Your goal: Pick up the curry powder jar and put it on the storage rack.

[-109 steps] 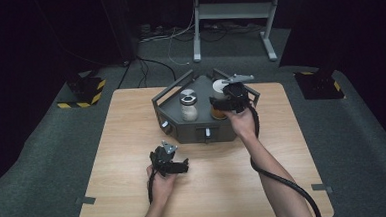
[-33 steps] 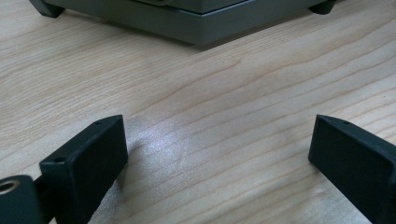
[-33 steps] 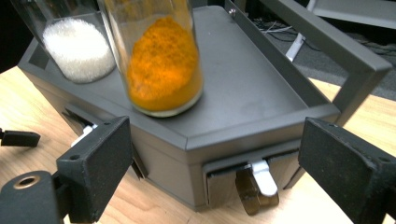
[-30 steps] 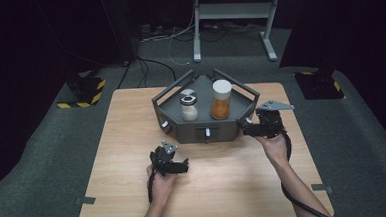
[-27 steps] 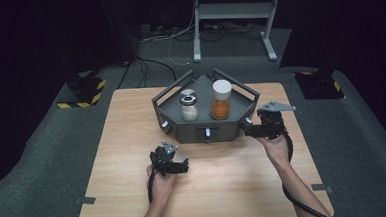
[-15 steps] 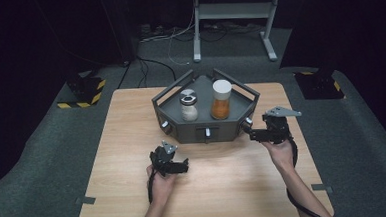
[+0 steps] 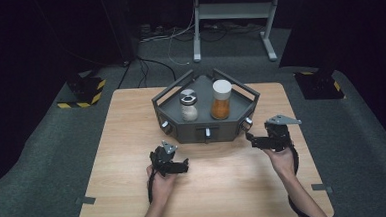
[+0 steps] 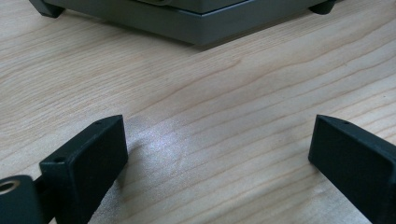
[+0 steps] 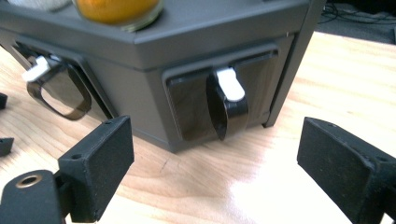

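Two jars (image 7: 220, 99) stand in the grey rack (image 7: 205, 130) ahead of both spread, empty tongs: left gripper (image 7: 183, 165) low on the table (image 7: 131, 121), right gripper (image 7: 250, 138), drawn back since, facing a corner knob (image 9: 227, 105).

two bare forearms reach in from the near edge. the left hand (image 7: 161, 186) holds the left gripper (image 7: 176, 165) low and near centre, its jaws spread wide and pointing right and slightly far. the right hand (image 7: 282, 160) holds the right gripper (image 7: 250, 139) farther out on the right, jaws wide apart and pointing left, a cable looping back along the wrist.
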